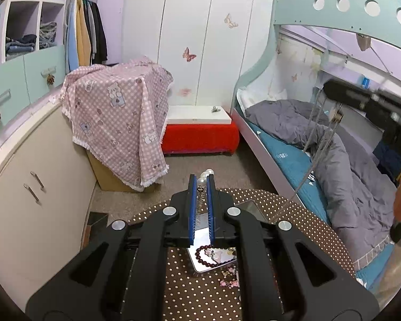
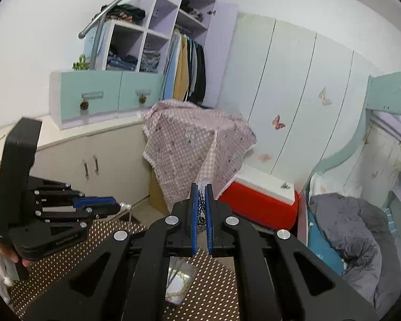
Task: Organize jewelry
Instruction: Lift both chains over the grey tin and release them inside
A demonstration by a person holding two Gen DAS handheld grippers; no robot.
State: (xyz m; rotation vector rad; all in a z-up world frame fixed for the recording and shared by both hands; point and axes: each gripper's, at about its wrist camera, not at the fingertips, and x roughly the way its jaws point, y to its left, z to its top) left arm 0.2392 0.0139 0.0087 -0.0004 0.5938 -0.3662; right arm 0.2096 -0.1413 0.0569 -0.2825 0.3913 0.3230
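Over a round bench (image 1: 294, 203) covered in brown cloth with white dots, two grippers are held up, one in each hand. Between the blue-padded fingers (image 1: 192, 200) of the left gripper (image 1: 201, 182) a thin chain necklace (image 1: 200, 198) is clamped, with two or three pale pearl-like beads (image 1: 207, 174) showing past the fingertips. The right gripper (image 2: 201, 187) has its fingers (image 2: 193, 208) pressed together on a chain (image 2: 200, 208) of dark blue beads and metal links; in the left wrist view a chain hangs down from that gripper in two strands over the bed (image 1: 355, 160).

One shiny tray (image 1: 200, 240) lies flat on the bench below the grippers. On it rests one bracelet of dark red beads (image 1: 204, 254), beside a pinkish ornament (image 1: 214, 252) too blurred to name. In the right wrist view the tray also holds one pale beaded bracelet (image 2: 183, 283). Just off the tray's near edge, on the cloth, lie a few small pink trinkets (image 1: 231, 278); their exact count cannot be told.
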